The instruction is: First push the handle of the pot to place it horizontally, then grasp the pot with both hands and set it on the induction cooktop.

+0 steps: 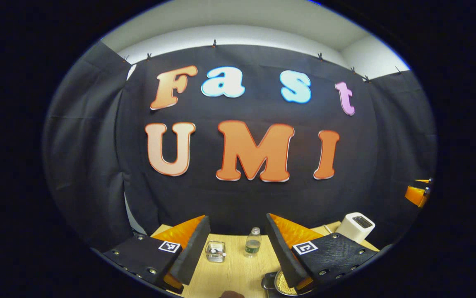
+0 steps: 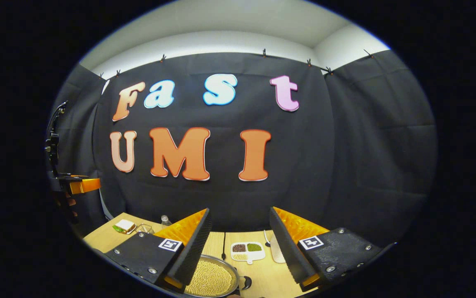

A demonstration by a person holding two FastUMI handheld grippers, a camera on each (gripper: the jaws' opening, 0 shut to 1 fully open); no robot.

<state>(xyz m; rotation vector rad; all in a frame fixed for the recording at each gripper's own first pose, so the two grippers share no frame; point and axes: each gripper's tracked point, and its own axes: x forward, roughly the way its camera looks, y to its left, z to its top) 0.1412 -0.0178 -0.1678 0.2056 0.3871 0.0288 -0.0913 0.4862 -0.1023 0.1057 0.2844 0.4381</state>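
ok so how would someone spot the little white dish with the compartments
Start at the wooden table below the black cloth wall. Behind the pot of pale grains, between the right gripper's open fingers, lies the small white dish. Unlike its neighbours, it holds separate dark brown, green and pale portions.

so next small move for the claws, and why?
Probably lower both claws toward the pot. The left claw and right claw are open, holding nothing, and aimed mostly at the booth wall. The pot, filled with pale grains, sits low on the table. Its handle isn't clearly visible.
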